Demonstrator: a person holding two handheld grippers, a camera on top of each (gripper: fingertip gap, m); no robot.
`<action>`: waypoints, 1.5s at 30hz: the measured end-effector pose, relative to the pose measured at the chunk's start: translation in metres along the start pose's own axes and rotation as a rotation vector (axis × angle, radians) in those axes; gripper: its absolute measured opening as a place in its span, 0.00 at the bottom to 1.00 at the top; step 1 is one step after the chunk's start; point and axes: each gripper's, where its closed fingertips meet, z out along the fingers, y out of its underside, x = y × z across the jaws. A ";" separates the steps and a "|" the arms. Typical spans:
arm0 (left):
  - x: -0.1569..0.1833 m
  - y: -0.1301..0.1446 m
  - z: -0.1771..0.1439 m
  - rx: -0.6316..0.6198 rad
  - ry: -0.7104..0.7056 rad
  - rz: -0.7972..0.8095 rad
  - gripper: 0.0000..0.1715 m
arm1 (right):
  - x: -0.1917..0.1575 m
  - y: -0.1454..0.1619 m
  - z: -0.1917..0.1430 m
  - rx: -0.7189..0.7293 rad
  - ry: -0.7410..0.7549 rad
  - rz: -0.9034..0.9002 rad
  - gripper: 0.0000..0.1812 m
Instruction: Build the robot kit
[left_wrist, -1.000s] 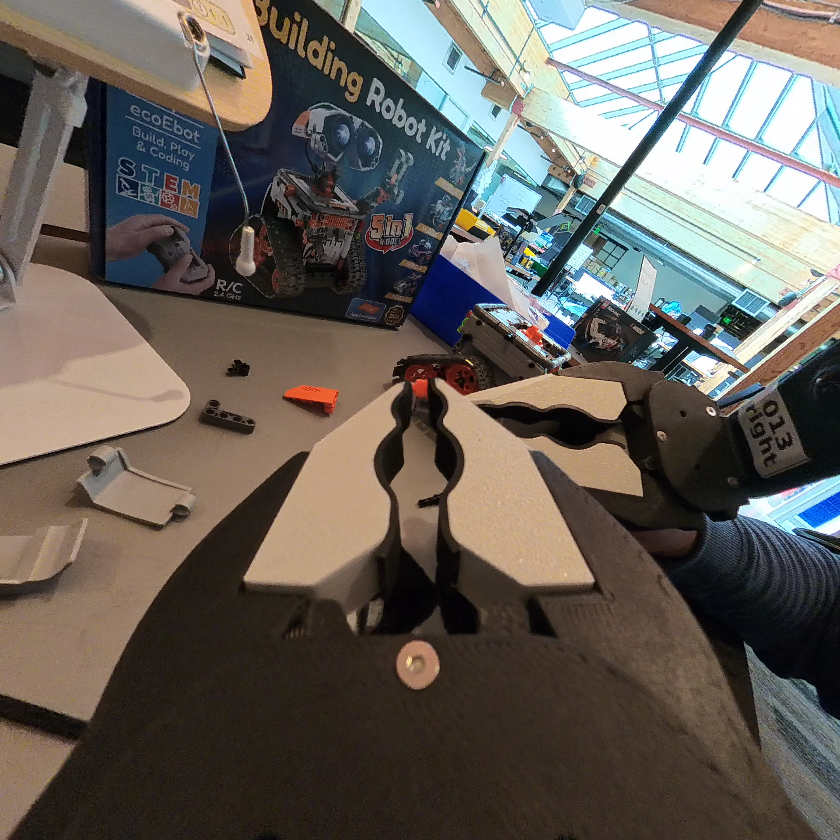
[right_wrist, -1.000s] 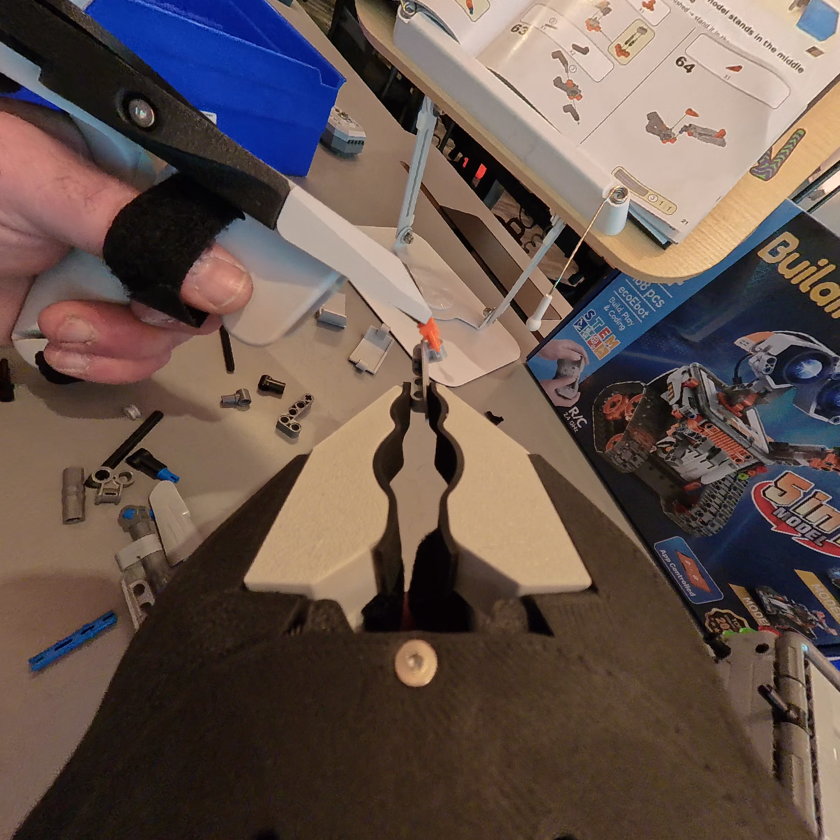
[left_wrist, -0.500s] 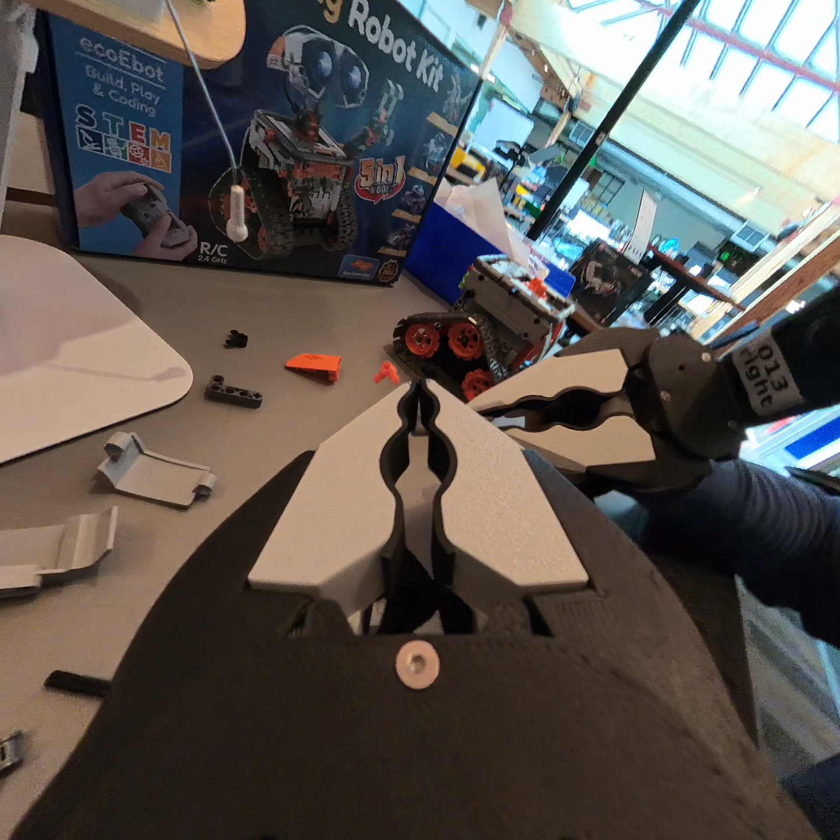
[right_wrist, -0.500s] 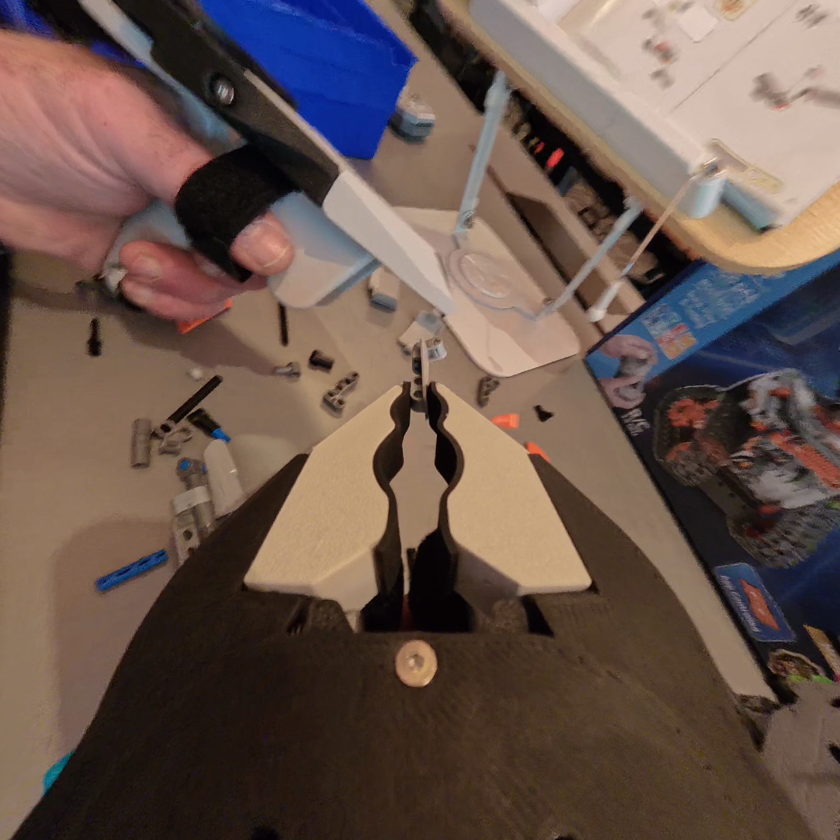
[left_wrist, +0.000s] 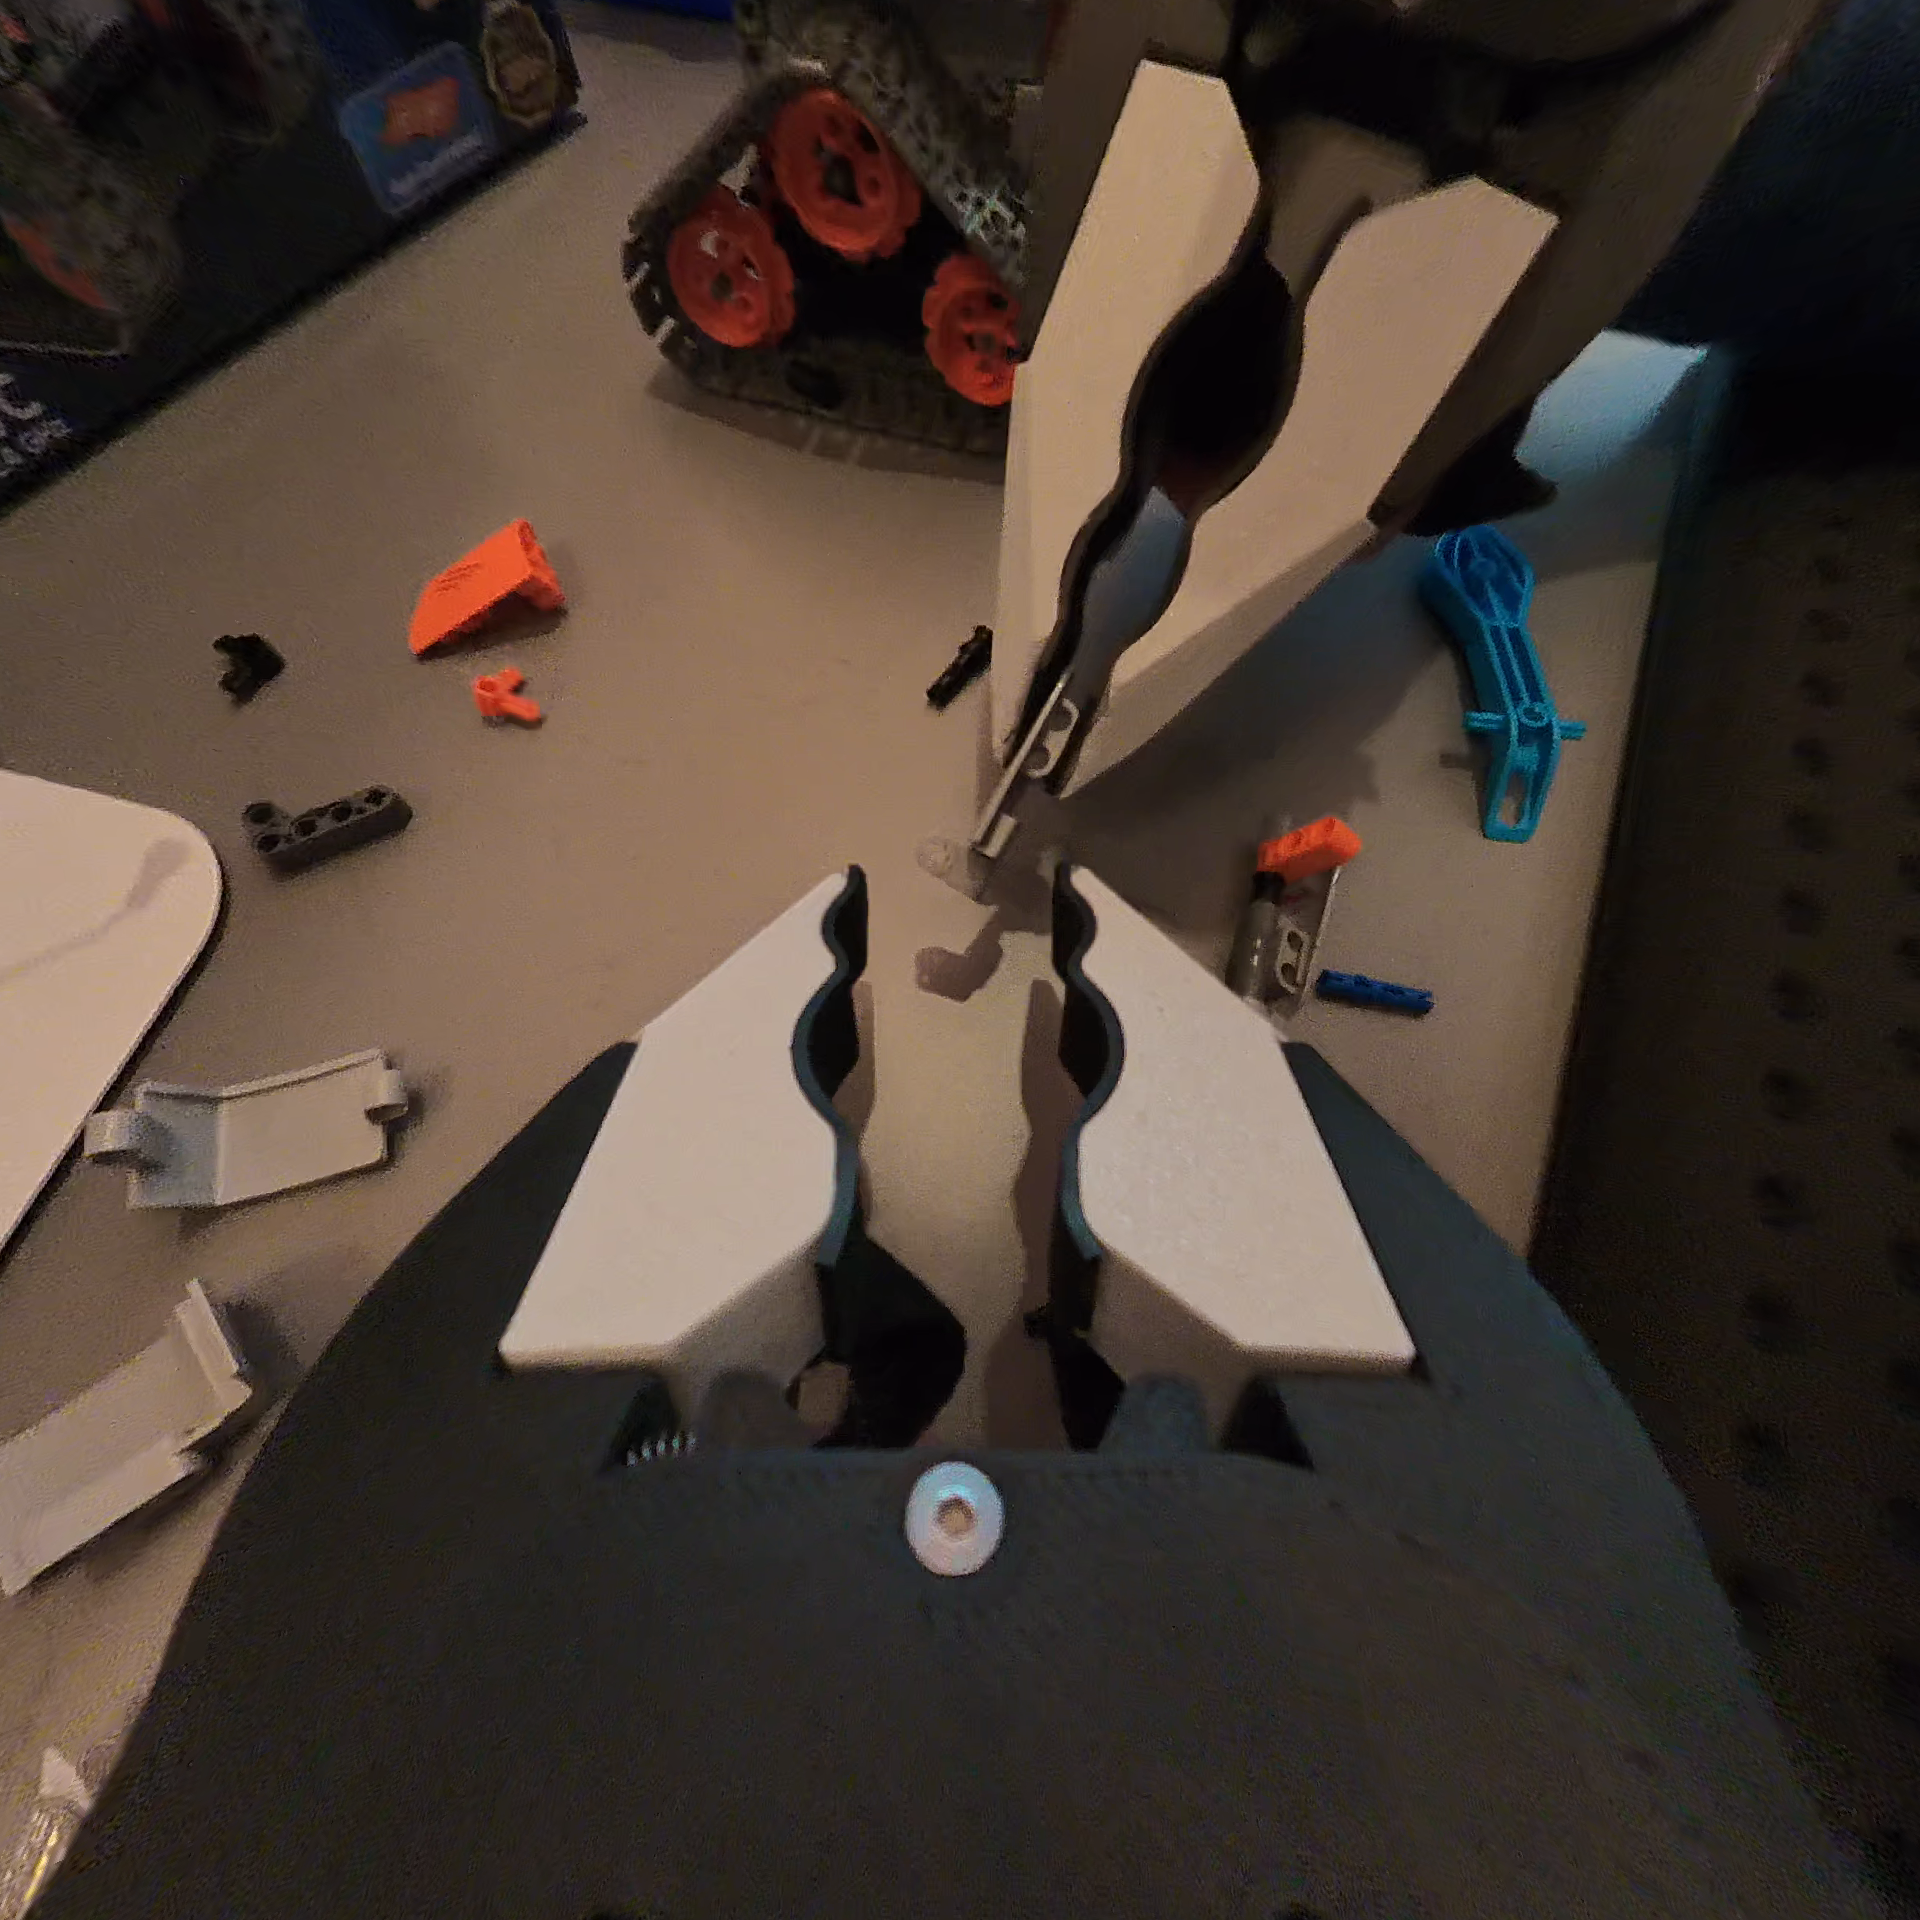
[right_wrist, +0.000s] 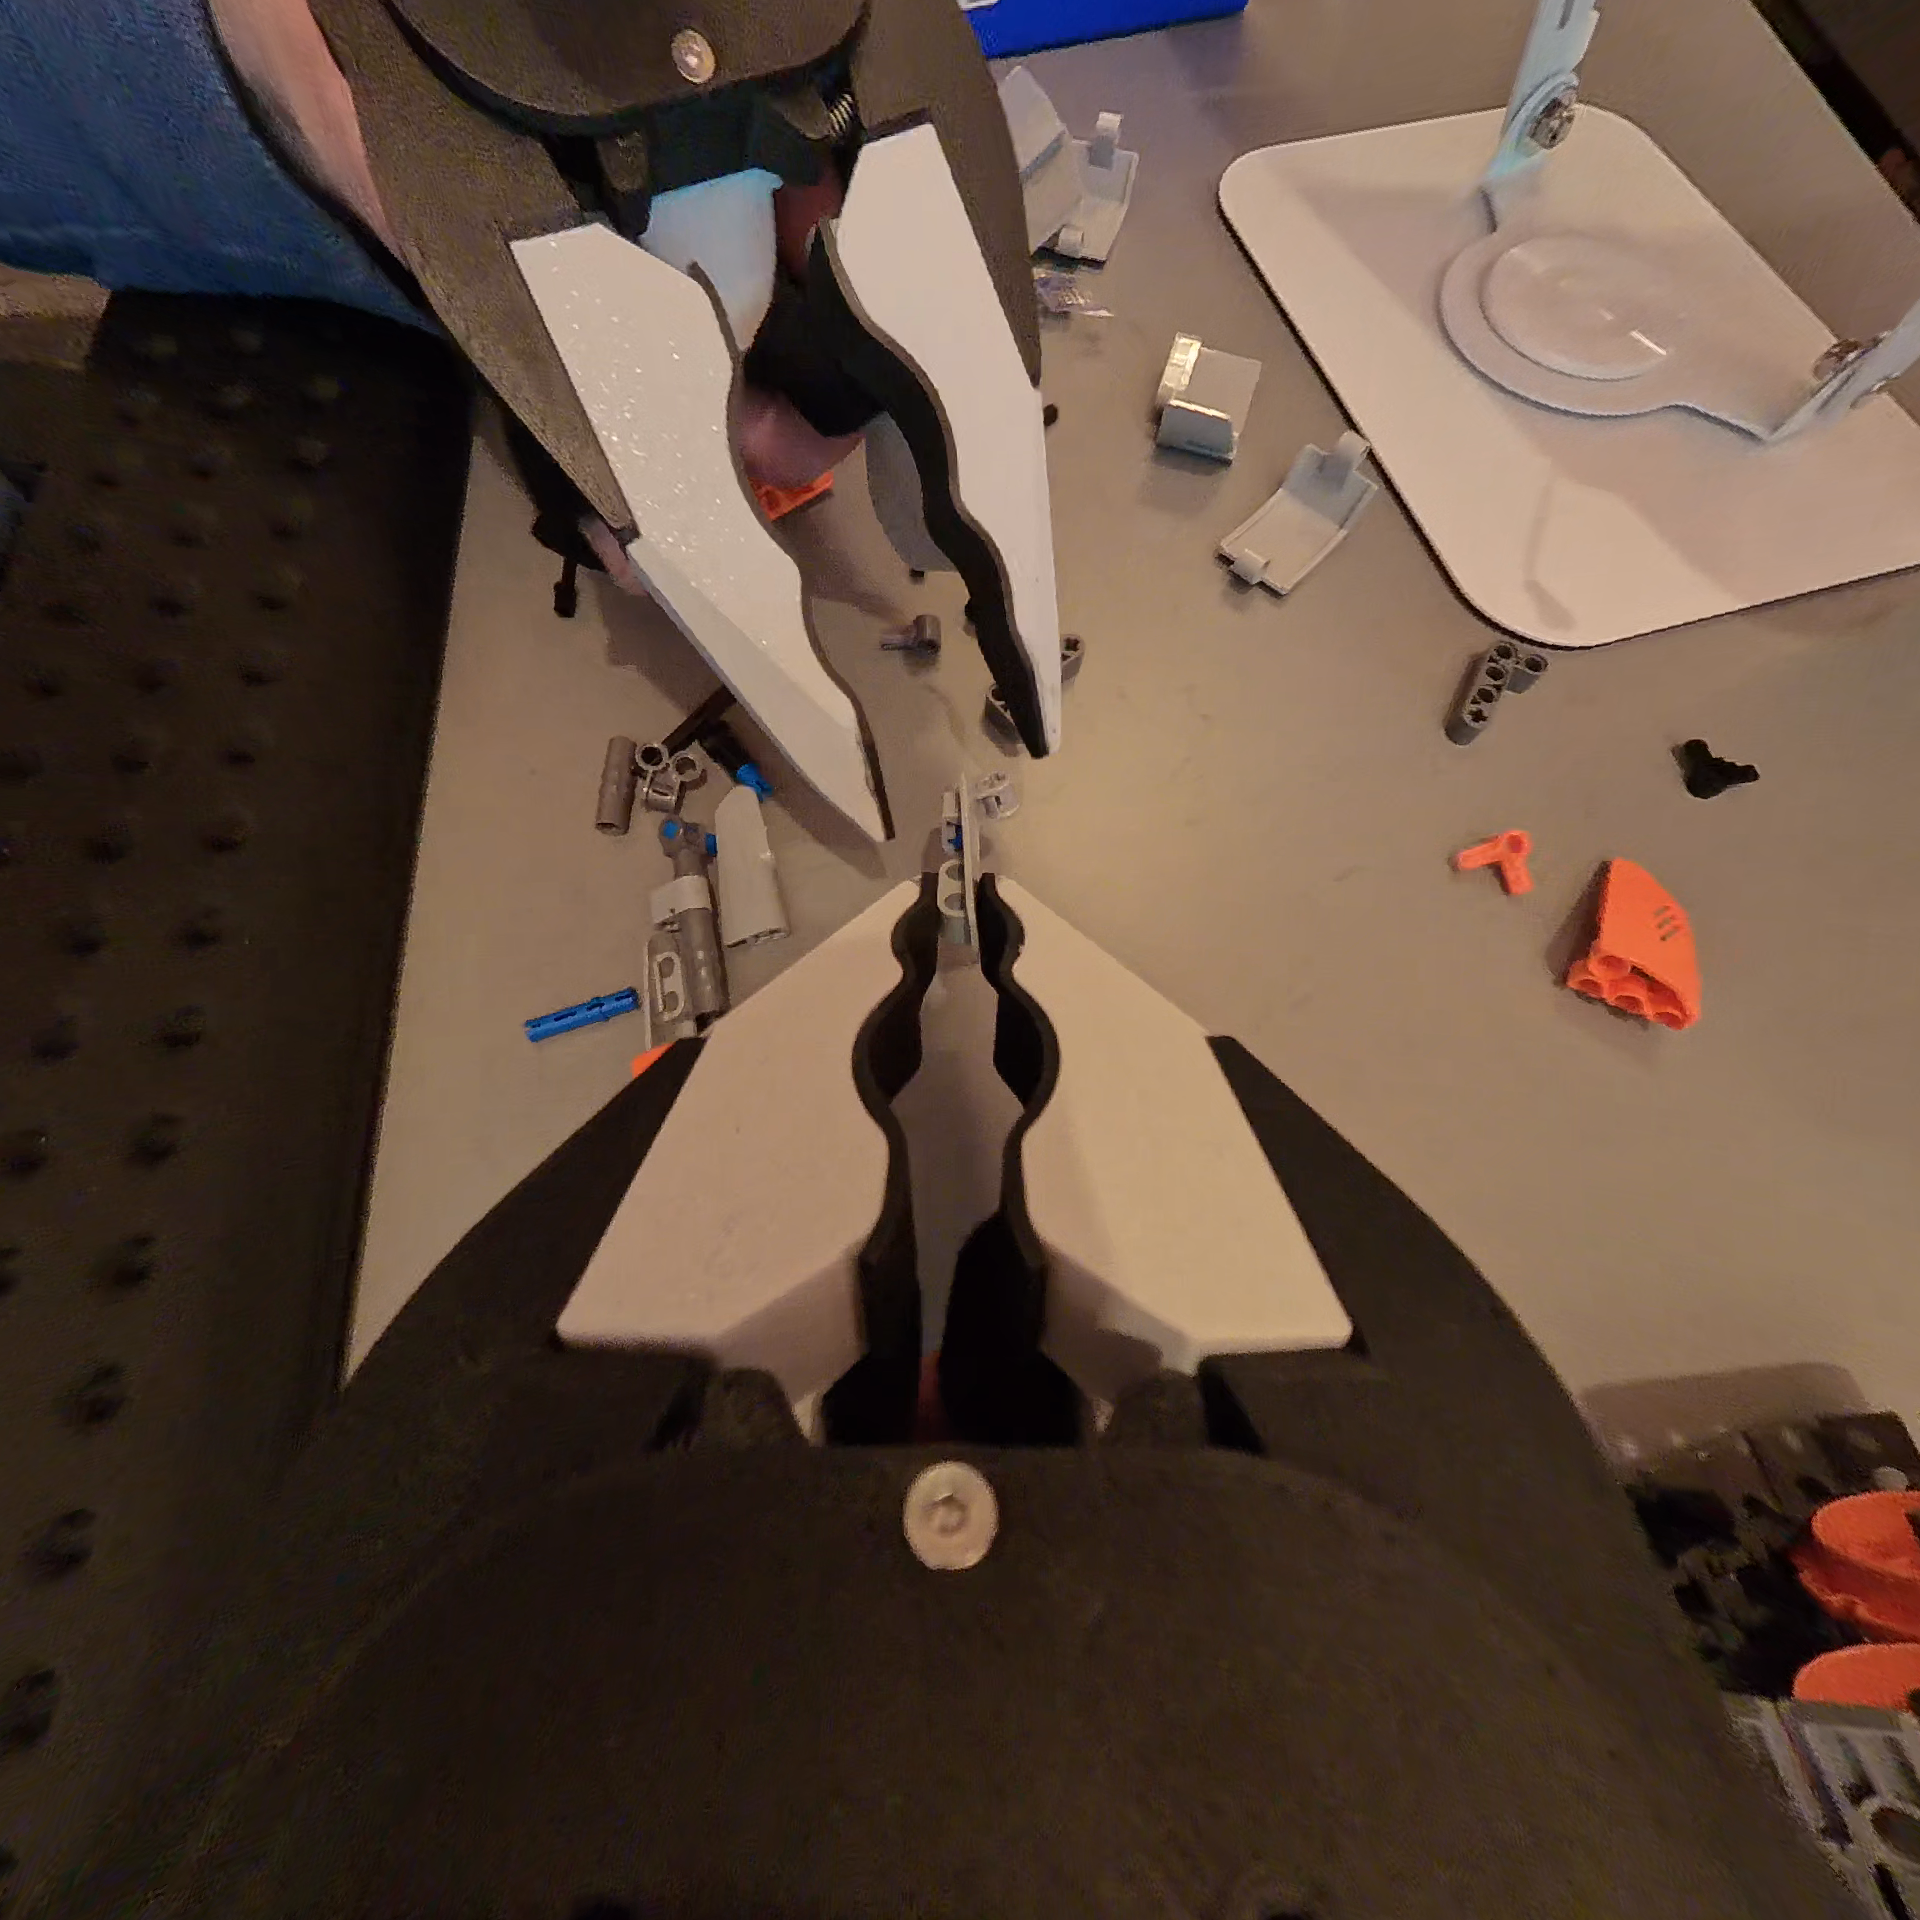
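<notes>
Grey tabletop under dim light, bits scattered everywhere. Far left, the white stand base (left_wrist: 94, 935), two pale grey panels (left_wrist: 249, 1143) beside it, then a dark L-shaped beam (left_wrist: 322, 826), an orange wedge panel (left_wrist: 483, 587) and a tiny orange connector (left_wrist: 506, 698), all lying loose.

Centre now: the left gripper (left_wrist: 956, 883) is spread wide and empty, its fingertips flanking the air just short of the thin grey holed beam (left_wrist: 1034, 748). That beam is pinched hard in the tips of the right gripper (right_wrist: 951, 883), coming in from above, clear of the table. A small pale connector (left_wrist: 951, 857) sits at the beam's free end; whether it's actually joined on, I can't tell.

Behind, the tracked model with orange wheels (left_wrist: 831, 239) stands built at least that far, but its upper part is cut off. Right of centre lie a grey-and-orange subassembly (left_wrist: 1294, 904), a blue pin (left_wrist: 1371, 992) and a light-blue lever tool (left_wrist: 1496, 665). The box at top left is too blurred to make out.
</notes>
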 end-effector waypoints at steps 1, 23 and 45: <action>0.001 0.003 0.002 -0.020 -0.003 0.019 0.18 | -0.001 0.001 0.000 -0.002 -0.005 -0.005 0.02; 0.012 0.009 -0.006 -0.070 0.143 -0.019 0.03 | -0.013 0.002 0.003 -0.038 0.050 -0.350 0.02; 0.019 -0.023 -0.021 0.099 -0.036 0.351 0.17 | -0.018 -0.022 -0.019 0.206 -0.144 -0.081 0.02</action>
